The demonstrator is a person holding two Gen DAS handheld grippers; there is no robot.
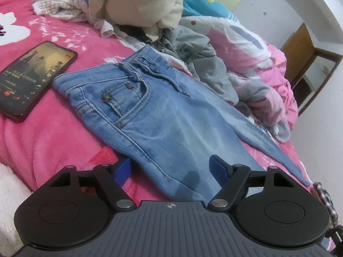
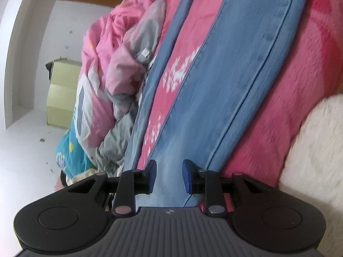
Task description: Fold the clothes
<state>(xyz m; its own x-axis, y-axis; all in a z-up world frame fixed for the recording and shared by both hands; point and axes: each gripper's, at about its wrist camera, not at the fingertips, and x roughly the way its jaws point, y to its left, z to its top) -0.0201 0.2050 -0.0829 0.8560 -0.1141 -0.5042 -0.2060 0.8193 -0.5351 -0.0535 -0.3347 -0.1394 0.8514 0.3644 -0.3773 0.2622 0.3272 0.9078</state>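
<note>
Light blue jeans lie flat on the pink blanket, waistband at the far left and legs running toward the lower right. My left gripper is open over the thigh part: one blue finger is beside the jeans' near edge, the other over the denim. In the right wrist view the jeans stretch away as two legs with pink blanket showing between them. My right gripper hovers over the wider leg, its jaws a narrow gap apart, with the denim lying flat beneath them.
A phone with a lit screen lies on the blanket left of the waistband. A heap of unfolded clothes and a grey garment sit behind the jeans. A bunched pink quilt lies along the far side. White fluffy fabric borders the near edge.
</note>
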